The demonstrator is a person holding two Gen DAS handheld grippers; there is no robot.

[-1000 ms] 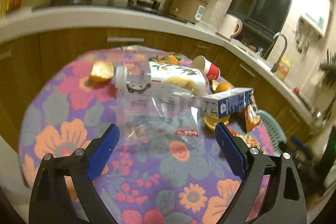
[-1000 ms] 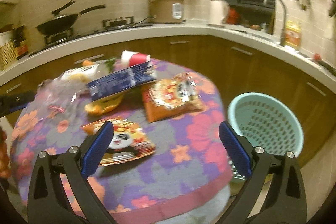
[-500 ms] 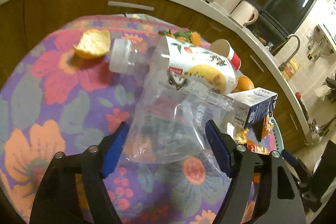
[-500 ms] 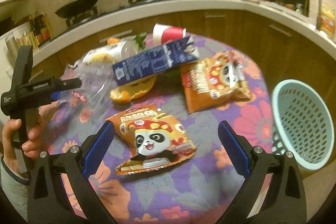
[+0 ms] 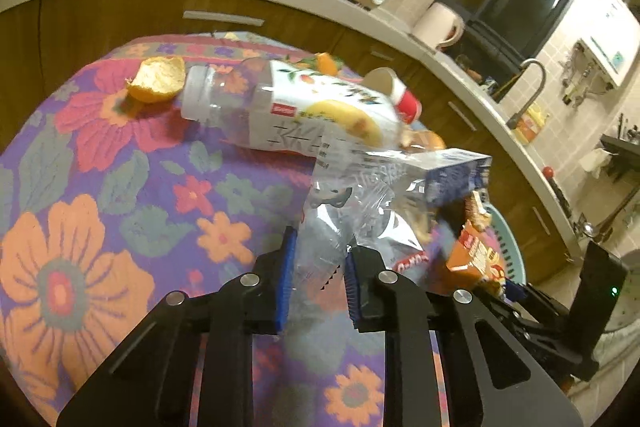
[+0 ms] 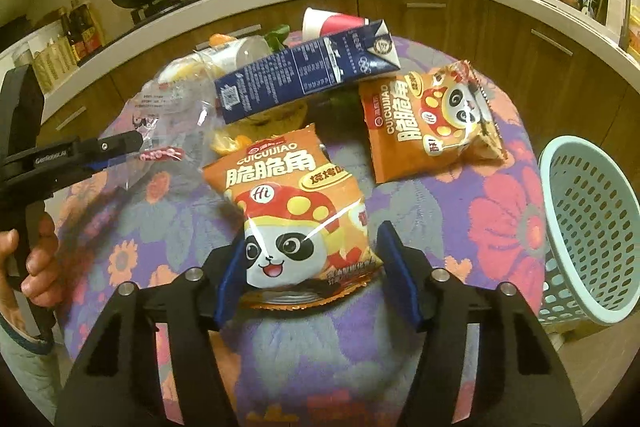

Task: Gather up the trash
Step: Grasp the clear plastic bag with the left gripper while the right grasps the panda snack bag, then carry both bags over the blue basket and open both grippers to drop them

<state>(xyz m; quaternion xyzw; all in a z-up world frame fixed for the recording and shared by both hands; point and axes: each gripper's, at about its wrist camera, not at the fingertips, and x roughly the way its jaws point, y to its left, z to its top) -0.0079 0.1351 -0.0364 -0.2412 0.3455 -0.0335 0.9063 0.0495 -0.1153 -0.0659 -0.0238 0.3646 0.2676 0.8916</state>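
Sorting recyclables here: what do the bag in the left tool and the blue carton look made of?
The bag looks like thin clear plastic film: see-through, crinkled, glossy. The carton looks like coated paperboard, with sharp folded edges and a printed, slightly shiny face.
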